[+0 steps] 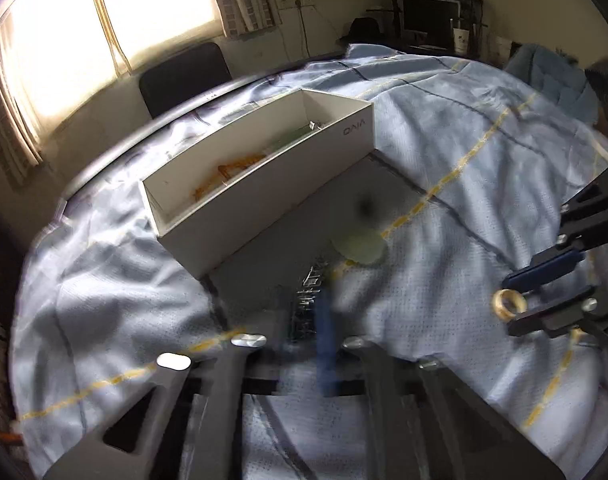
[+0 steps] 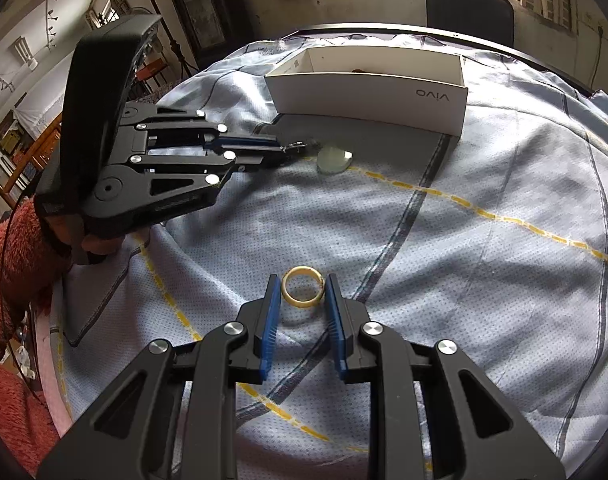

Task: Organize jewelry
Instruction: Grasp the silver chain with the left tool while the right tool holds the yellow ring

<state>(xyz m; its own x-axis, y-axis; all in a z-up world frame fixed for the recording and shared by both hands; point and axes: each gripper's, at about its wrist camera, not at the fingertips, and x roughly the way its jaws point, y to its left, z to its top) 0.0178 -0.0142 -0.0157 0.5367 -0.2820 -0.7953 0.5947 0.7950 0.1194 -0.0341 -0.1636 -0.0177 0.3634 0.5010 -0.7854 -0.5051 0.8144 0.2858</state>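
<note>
Daylight floods in through the window (image 1: 84,40), blown out to white glare in both views, while the room's corners stay dim. The left wrist view is smeared by motion blur, worst on the left tool (image 1: 323,320), whereas the right wrist view is sharp. Fisheye distortion bends the edges, and the box (image 2: 367,100) casts a soft shadow toward the camera.

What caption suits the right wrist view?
Right gripper brackets a cream ring on blue cloth; white open box beyond.

Showing: one white box (image 2: 367,96), one gold ring (image 2: 302,288), one pale green disc (image 2: 333,159), two grippers (image 2: 302,292) (image 2: 282,148)
</note>
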